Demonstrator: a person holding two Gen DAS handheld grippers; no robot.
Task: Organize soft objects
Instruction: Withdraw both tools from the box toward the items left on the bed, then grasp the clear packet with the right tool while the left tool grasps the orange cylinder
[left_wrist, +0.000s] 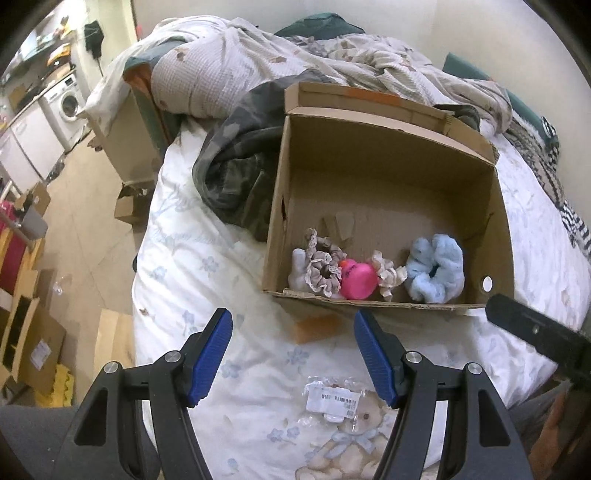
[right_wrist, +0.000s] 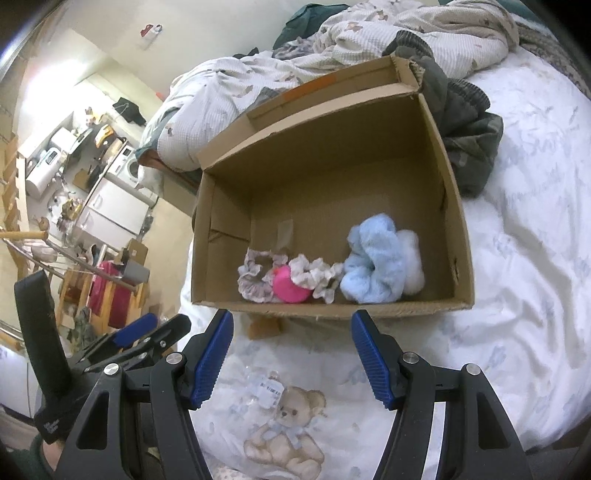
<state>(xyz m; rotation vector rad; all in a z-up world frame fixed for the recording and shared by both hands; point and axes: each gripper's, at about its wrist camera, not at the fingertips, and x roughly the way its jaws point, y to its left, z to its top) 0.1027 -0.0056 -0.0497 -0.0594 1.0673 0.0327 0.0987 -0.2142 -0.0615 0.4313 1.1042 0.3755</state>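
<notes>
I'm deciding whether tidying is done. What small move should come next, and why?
Probably lower the left hand-held gripper onto the clear plastic packet just ahead of it: the scrunchies, such as the blue one, already lie in the cardboard box, the packet remains on the bedsheet, and both hand-held grippers are open and empty.

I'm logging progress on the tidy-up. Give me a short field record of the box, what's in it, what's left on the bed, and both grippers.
container: open cardboard box on the bed
contents: blue scrunchie, pink ball, frilly beige scrunchie, patterned scrunchie, white plush item
placement: all along the near wall
left on bed: clear plastic bag with a label
left gripper: jaws open, empty, short of the box
right gripper: jaws open, empty, short of the box
</notes>
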